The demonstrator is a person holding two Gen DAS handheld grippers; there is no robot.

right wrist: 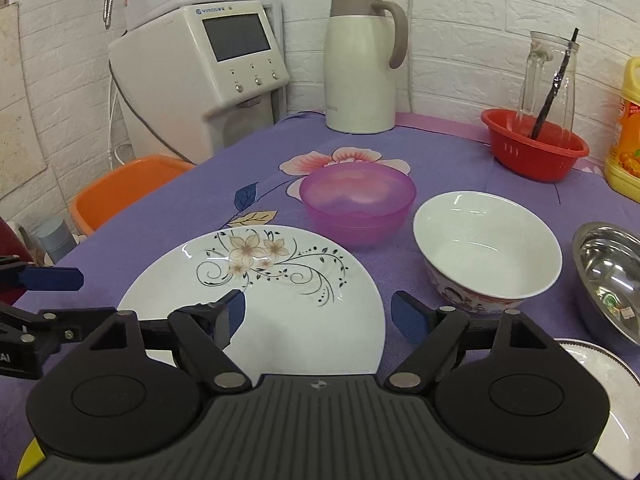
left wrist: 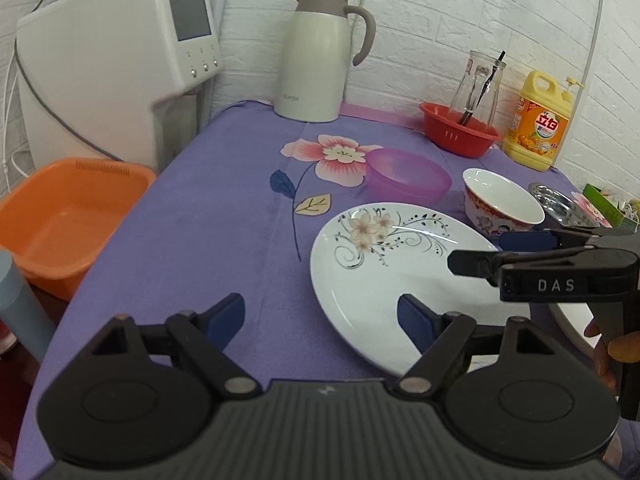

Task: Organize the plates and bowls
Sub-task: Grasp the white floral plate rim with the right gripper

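Note:
A white plate with a flower pattern (left wrist: 384,276) (right wrist: 272,292) lies on the purple tablecloth. Behind it stand a translucent purple bowl (left wrist: 408,176) (right wrist: 358,204) and a white ceramic bowl with a red patterned outside (left wrist: 502,204) (right wrist: 486,244). A steel bowl (right wrist: 610,276) (left wrist: 560,204) sits at the right, with another white plate (right wrist: 604,380) at its near side. My left gripper (left wrist: 320,320) is open and empty, its right finger over the flowered plate's near-left edge. My right gripper (right wrist: 318,314) is open and empty, over the plate's near-right part; it also shows in the left wrist view (left wrist: 476,254).
A cream thermos jug (left wrist: 320,56) (right wrist: 362,60) stands at the back. A red basket (left wrist: 460,130) (right wrist: 534,146) holds a glass carafe. A yellow detergent bottle (left wrist: 536,122) is at the far right. An orange basin (left wrist: 60,216) and a white dispenser (left wrist: 112,64) are left of the table.

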